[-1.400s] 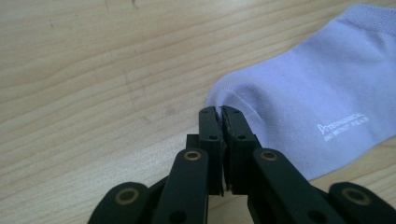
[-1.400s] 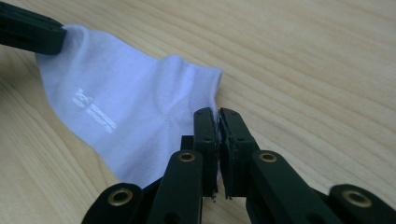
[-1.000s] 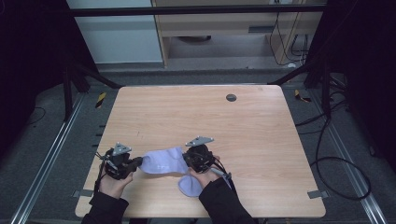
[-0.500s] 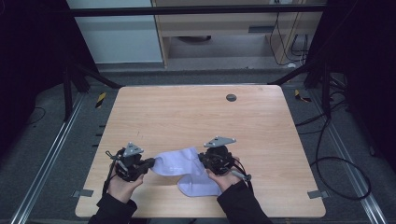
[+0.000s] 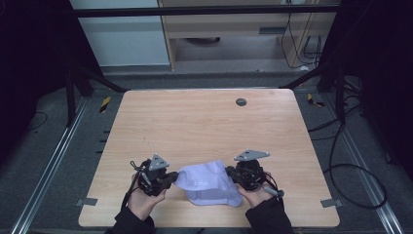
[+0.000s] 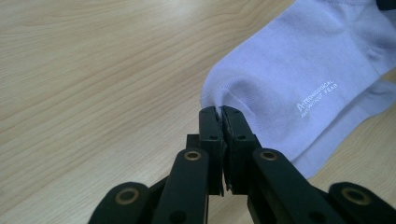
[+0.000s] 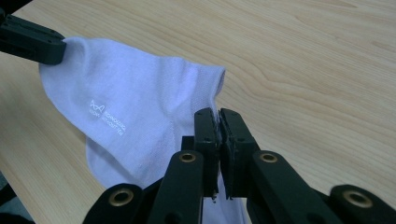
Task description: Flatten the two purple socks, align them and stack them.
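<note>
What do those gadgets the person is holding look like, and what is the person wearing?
Each gripper, left and right, is a black device with a grey three-cornered plate on top. The gripper views show two flat black jaws on linked arms with brass-coloured pivots. A black cable trails from the left one. Both sleeves are dark.

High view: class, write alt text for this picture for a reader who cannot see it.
A person's two hands each hold a black gripper, and the left gripper and right gripper are both shut on opposite ends of a pale lilac sock, stretched between them near the front edge of a wooden table. A small dark round disc sits near the table's far edge.
</note>
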A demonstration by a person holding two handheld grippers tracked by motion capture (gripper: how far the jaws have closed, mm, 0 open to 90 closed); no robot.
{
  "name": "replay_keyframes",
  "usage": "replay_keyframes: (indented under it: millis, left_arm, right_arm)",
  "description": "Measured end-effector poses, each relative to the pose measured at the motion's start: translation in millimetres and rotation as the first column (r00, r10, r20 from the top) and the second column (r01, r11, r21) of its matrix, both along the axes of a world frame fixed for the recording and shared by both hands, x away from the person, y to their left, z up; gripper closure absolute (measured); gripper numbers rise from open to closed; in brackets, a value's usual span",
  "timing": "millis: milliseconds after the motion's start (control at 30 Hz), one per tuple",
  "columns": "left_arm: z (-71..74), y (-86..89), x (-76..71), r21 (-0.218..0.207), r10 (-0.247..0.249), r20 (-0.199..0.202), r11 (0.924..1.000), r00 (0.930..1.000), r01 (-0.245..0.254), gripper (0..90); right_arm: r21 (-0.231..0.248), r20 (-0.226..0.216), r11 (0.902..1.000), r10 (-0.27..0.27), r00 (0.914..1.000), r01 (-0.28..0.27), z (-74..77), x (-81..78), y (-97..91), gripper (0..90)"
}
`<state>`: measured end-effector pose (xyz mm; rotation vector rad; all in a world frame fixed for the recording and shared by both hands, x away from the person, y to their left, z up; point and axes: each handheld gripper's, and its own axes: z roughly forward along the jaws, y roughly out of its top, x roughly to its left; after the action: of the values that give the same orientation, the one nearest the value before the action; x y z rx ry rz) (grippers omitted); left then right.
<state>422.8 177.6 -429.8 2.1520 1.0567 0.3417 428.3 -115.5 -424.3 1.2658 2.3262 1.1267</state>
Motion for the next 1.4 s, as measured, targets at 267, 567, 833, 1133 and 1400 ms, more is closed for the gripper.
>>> replay_keyframes:
  millis: [267, 567, 833, 1133, 1400]
  left_arm:
    - [-5.2, -10.7, -2.0, 0.012, -0.021, -0.017, 0.9997, 0.9996, 0.021, 86.9]
    - [-15.0, -23.5, -5.7, 0.033, -0.055, -0.044, 0.9978, 0.9975, 0.056, 86.9]
    - [-25.5, -31.1, -7.6, 0.048, -0.073, -0.073, 0.9959, 0.9947, 0.077, 86.9]
    - [-35.7, -36.2, -6.5, 0.067, -0.082, -0.089, 0.9938, 0.9926, 0.089, 86.8]
    - [-40.7, -36.4, -5.3, 0.076, -0.081, -0.097, 0.9932, 0.9921, 0.088, 86.8]
  right_arm:
    - [-0.010, -0.007, 0.9999, 0.006, 1.0000, -0.006, -4.6, -10.5, -10.3, 86.5]
    - [-0.016, -0.024, 0.9998, 0.007, 0.9997, -0.008, -12.6, -20.0, -21.1, 86.5]
    - [-0.029, -0.044, 0.9996, 0.006, 0.9990, -0.007, -20.6, -23.9, -26.6, 86.5]
    - [-0.044, -0.069, 0.9990, 0.004, 0.9976, -0.007, -29.2, -22.7, -28.4, 86.5]
    - [-0.057, -0.085, 0.9984, 0.002, 0.9964, -0.007, -37.1, -19.4, -28.5, 86.4]
